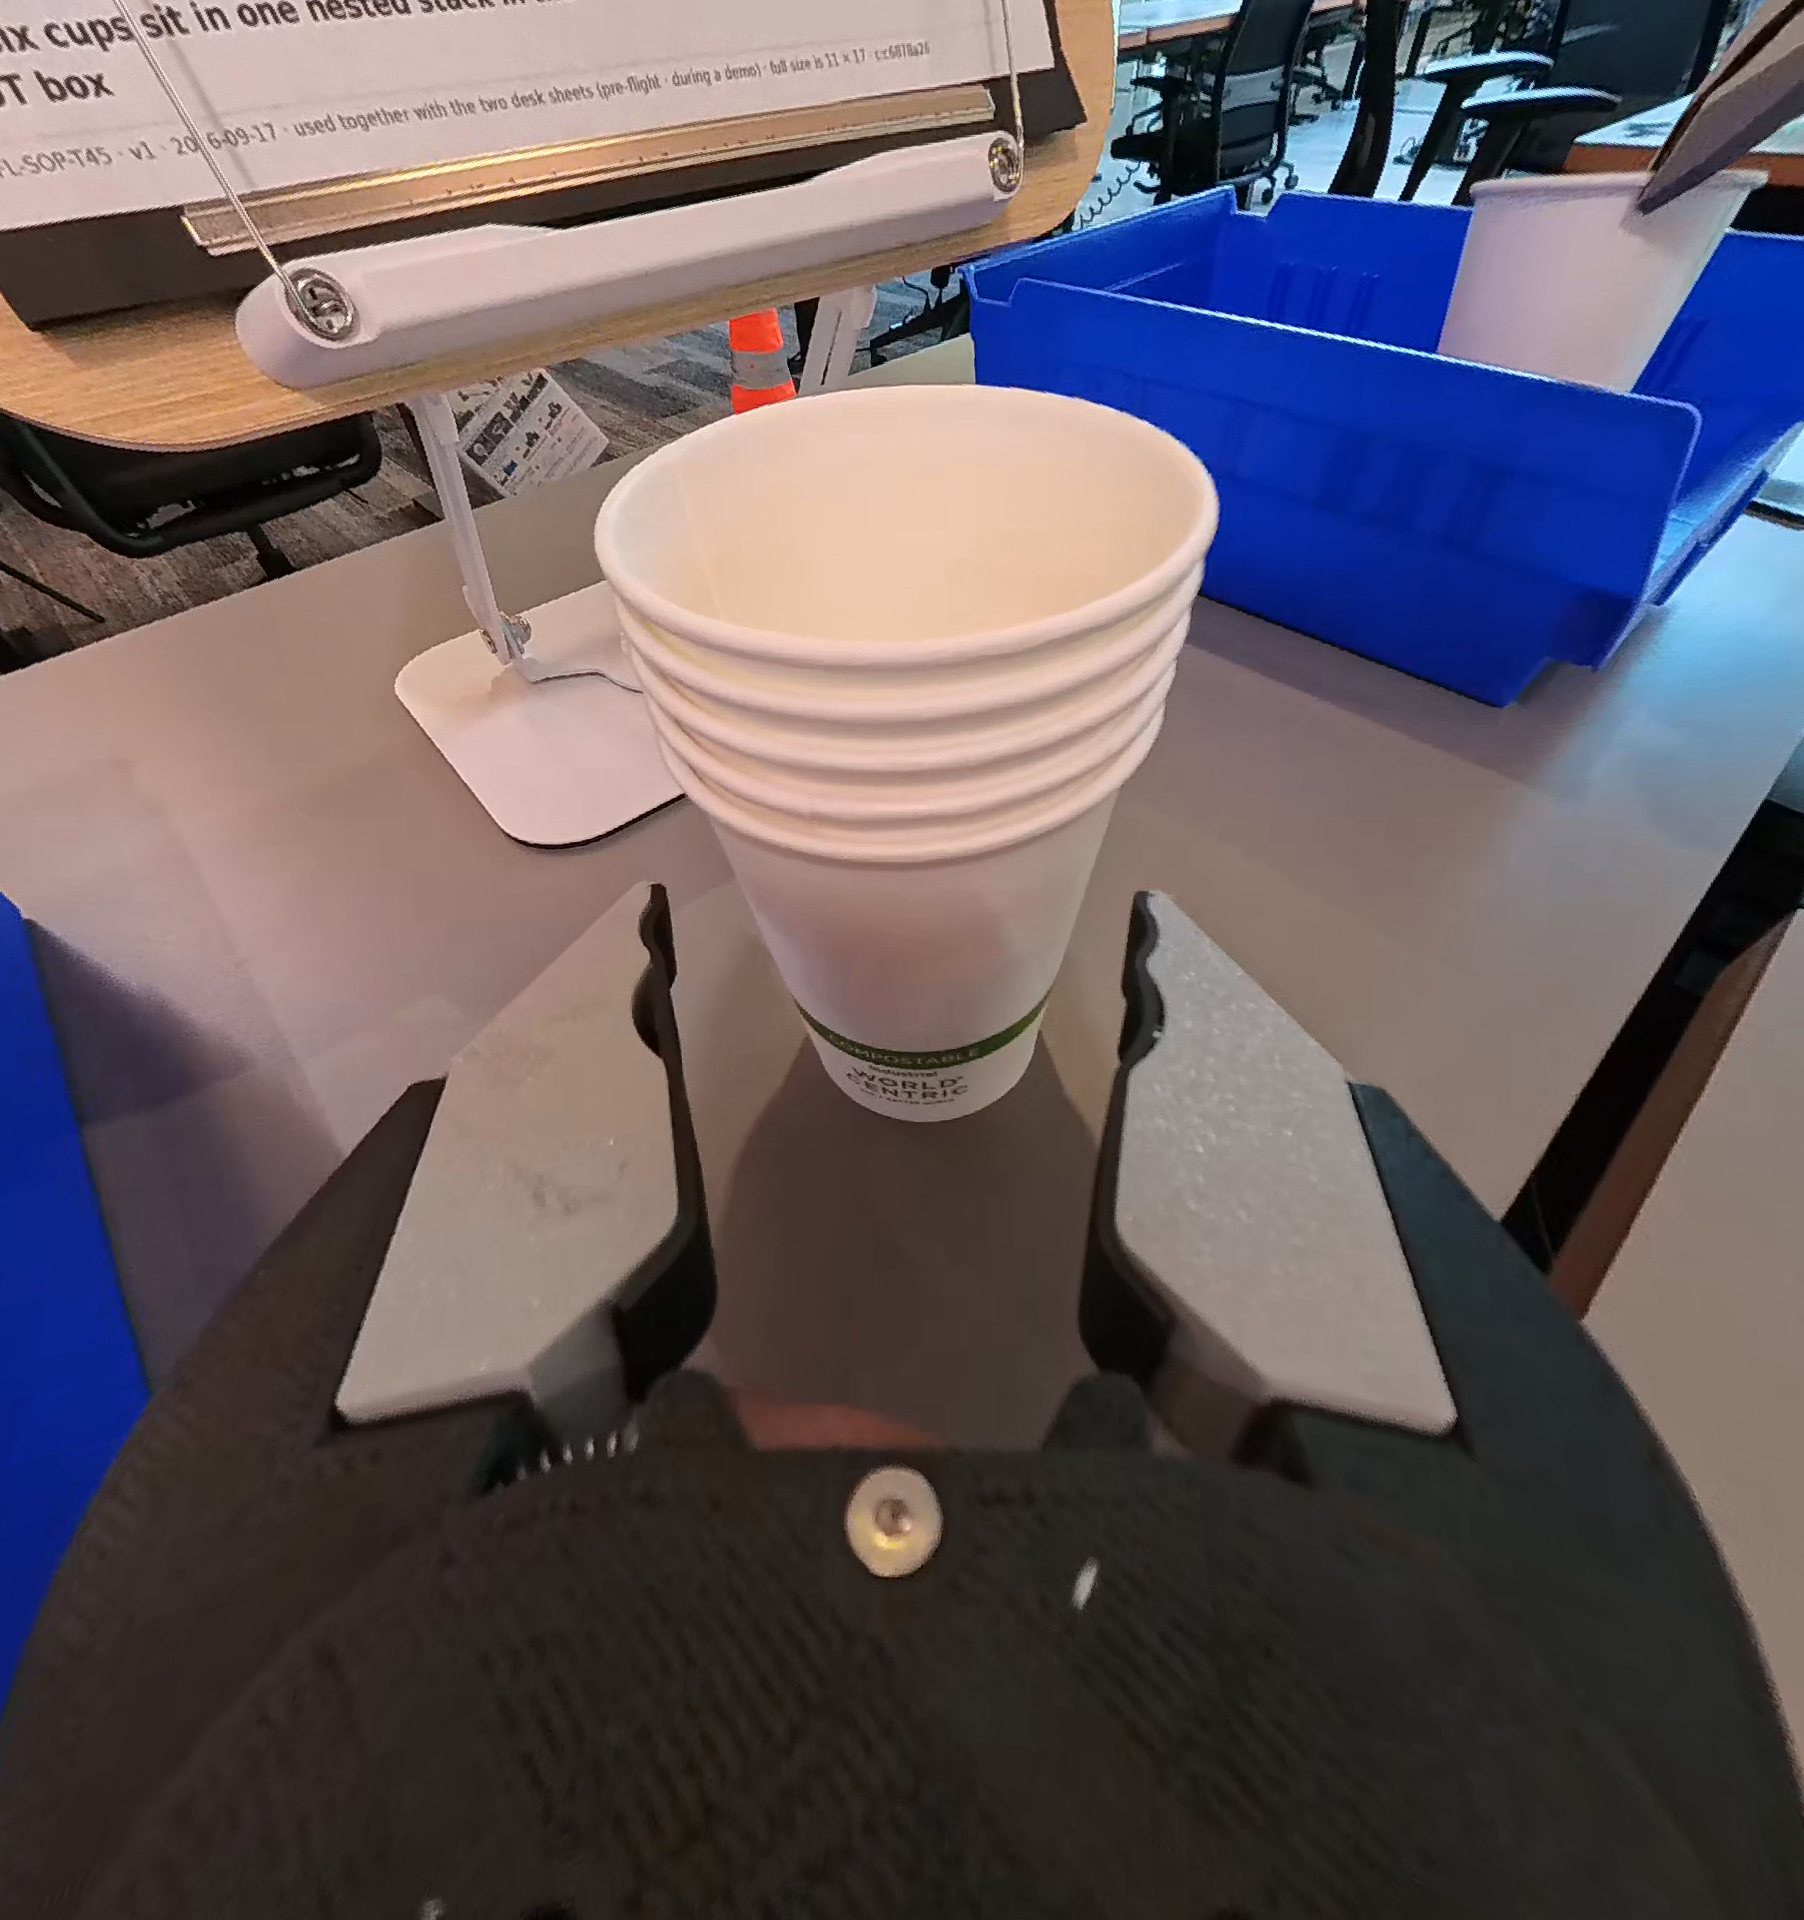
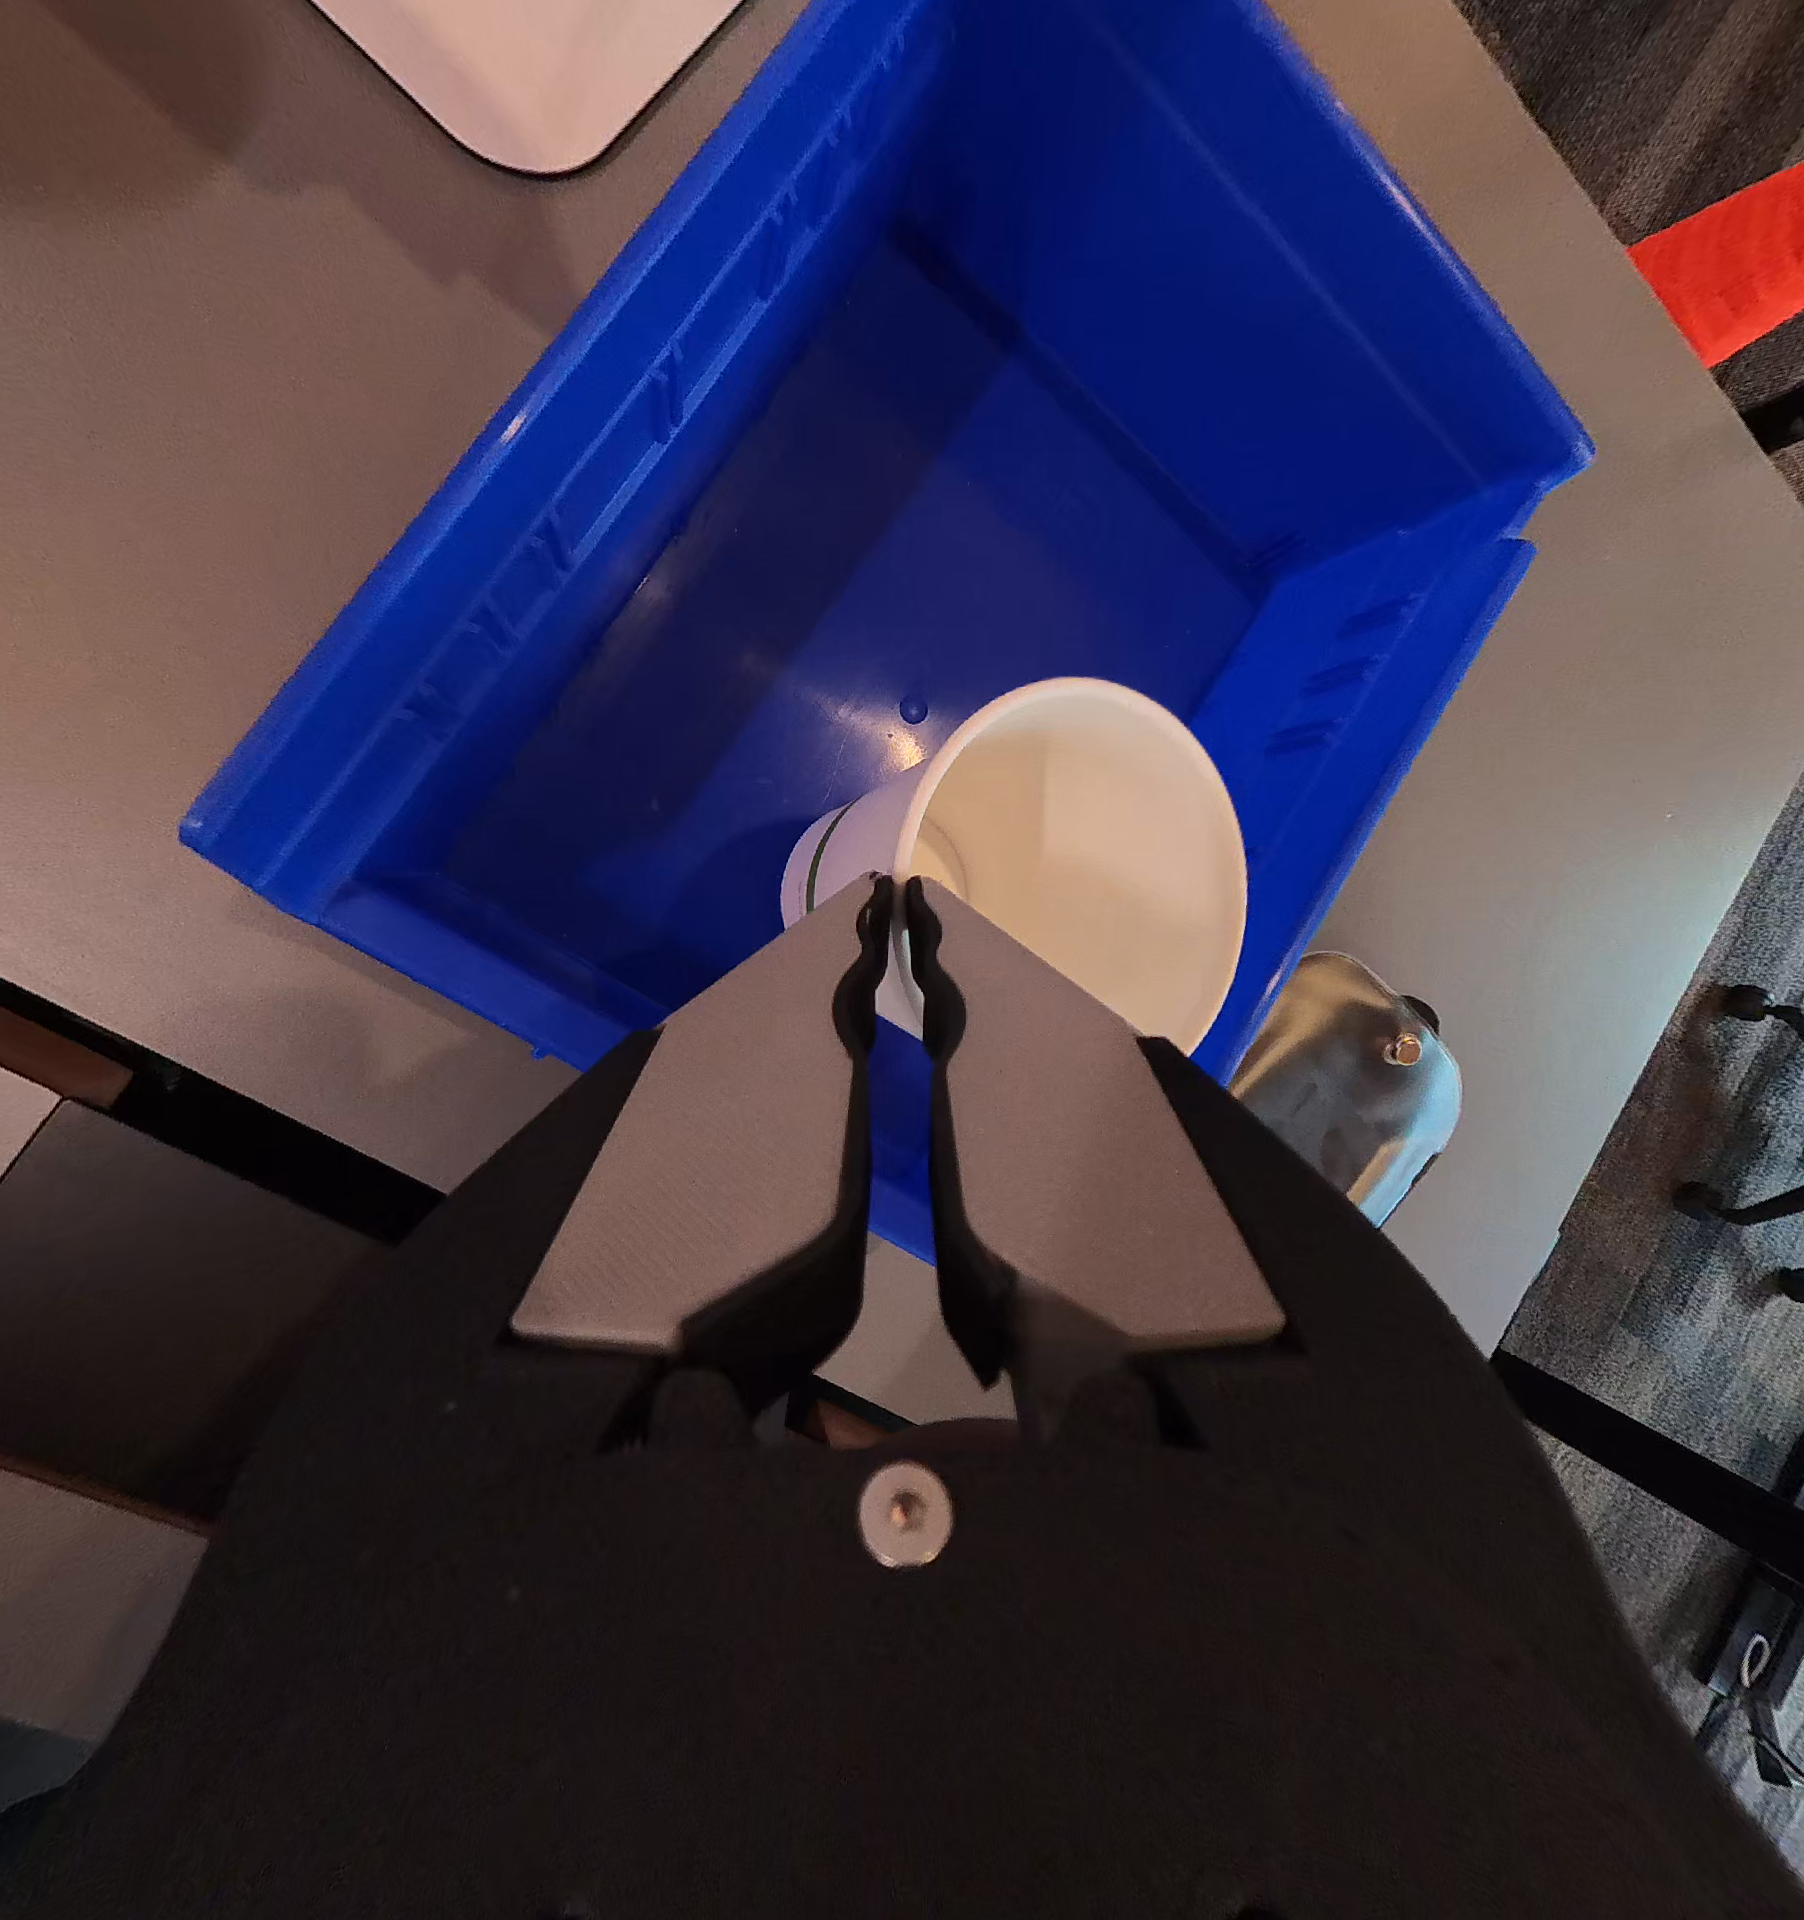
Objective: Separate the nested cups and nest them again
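- We see a grey counter (image 1: 1397, 831) carrying everything, its far edge giving onto an office floor with chairs.
- On the far right of the counter stands a blue bin (image 1: 1345, 488); from above in the right wrist view, the same blue bin (image 2: 669, 416) shows a bare floor apart from one cup.
- On the far left, a white document stand (image 1: 555, 748) rests its flat base on the counter and holds a printed sheet above it.
- Our left claw (image 1: 898, 977) sits low over the counter with its jaws spread wide, holding nothing; the base of the stack lies between the two tips, and we see a gap on each side.
- The stack of cups (image 1: 908, 707) stands upright on the counter just right of the stand's base, five white rims showing one inside another, a green band near the foot.
- Our right claw (image 2: 898, 904) is squeezed narrow onto the rim of a single cup (image 2: 1085, 831), one finger inside the wall and one outside.
- That single cup (image 1: 1563, 270) is inside the blue bin at its right end, upright in the left wrist view; whether its foot touches the bin floor we cannot tell.
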{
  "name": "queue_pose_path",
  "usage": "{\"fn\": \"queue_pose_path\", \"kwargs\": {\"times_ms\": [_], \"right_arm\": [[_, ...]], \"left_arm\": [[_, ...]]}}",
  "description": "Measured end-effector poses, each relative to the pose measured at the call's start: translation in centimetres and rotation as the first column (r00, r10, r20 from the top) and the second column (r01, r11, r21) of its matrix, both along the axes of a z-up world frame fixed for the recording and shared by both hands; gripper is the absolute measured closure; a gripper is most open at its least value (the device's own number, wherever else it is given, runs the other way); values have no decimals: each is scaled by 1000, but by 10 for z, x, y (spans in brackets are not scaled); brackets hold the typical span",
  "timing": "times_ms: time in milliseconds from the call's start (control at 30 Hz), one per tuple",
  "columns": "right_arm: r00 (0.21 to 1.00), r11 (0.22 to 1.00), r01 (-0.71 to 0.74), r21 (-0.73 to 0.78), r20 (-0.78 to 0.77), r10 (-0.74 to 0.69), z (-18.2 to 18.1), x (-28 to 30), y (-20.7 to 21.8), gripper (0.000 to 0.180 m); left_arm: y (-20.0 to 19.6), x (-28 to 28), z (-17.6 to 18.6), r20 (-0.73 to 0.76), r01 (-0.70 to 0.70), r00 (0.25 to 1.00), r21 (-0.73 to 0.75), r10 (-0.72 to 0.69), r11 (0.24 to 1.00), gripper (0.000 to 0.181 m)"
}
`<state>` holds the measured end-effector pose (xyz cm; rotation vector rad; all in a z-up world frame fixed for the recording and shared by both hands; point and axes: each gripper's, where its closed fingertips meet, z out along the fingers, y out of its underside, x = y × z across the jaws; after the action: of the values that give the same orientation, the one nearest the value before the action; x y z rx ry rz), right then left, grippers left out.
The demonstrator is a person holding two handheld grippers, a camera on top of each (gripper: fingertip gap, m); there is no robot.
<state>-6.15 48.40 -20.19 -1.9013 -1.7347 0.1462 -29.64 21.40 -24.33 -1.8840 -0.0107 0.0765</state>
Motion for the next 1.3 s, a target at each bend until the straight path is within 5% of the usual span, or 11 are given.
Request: {"fn": "queue_pose_path", "kwargs": {"times_ms": [1067, 1300], "right_arm": [[996, 999, -39, 20, 79, 37, -15, -1, -13, 178], [999, 999, -44, 9, 26, 43, -6, 1, -19, 163]], "left_arm": [[18, 6, -17, 9, 14, 1000, -60, -14, 998, 94], [22, 6, -22, 23, 15, 1000, -75, -13, 997, 91]]}}
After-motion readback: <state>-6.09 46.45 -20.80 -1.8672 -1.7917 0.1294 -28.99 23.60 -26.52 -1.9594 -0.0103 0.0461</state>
